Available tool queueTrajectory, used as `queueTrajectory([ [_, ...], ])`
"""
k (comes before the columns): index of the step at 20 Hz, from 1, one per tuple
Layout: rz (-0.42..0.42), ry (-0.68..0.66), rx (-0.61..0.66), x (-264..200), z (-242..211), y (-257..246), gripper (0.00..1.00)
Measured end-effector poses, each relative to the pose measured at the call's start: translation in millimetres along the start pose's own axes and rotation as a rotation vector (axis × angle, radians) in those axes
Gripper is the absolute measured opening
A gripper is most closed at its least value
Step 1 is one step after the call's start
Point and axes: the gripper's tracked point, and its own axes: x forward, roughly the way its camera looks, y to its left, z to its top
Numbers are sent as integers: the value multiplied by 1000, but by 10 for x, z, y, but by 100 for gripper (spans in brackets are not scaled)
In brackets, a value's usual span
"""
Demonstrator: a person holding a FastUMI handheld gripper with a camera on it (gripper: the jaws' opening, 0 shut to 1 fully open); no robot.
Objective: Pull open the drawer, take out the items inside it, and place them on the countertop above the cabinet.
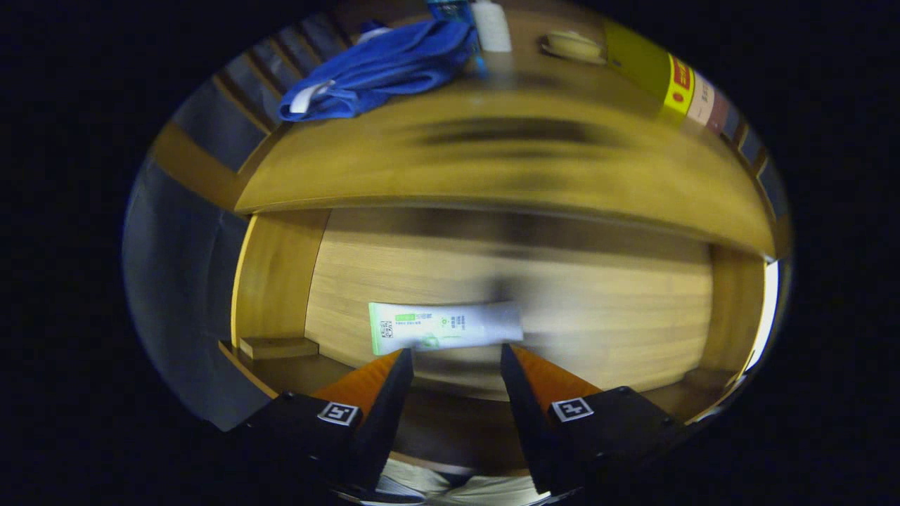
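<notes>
The open wooden drawer [562, 309] sits below the wooden countertop [492, 161]. Inside the drawer a white plastic tube [445, 327] lies on its side, just ahead of the parted fingers of the gripper [455, 362]. On the countertop, a folded blue cloth [380, 67] lies left, a white bottle [491, 27] behind, a yellow box [657, 74] right.

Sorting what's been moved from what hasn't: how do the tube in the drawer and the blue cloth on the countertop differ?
The tube is white with green print; the cloth is plain blue. The tube lies flat and straight on the drawer floor, just ahead of the open claw; the cloth sits crumpled on the countertop, far beyond it. The tube is slim, the cloth bulkier. Neither is touched by the claw.
</notes>
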Motion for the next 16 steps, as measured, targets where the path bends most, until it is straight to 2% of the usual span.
queueTrajectory([
  [3, -17, -12, 49, 190, 138, -90, 87],
  [6, 14, -43, 112, 232, 313, -37, 88],
  [12, -22, -69, 126, 480, 459, 89, 88],
  [13, -26, -65, 115, 396, 436, 58, 87],
  [16, -35, -79, 97, 436, 461, 87, 70],
])
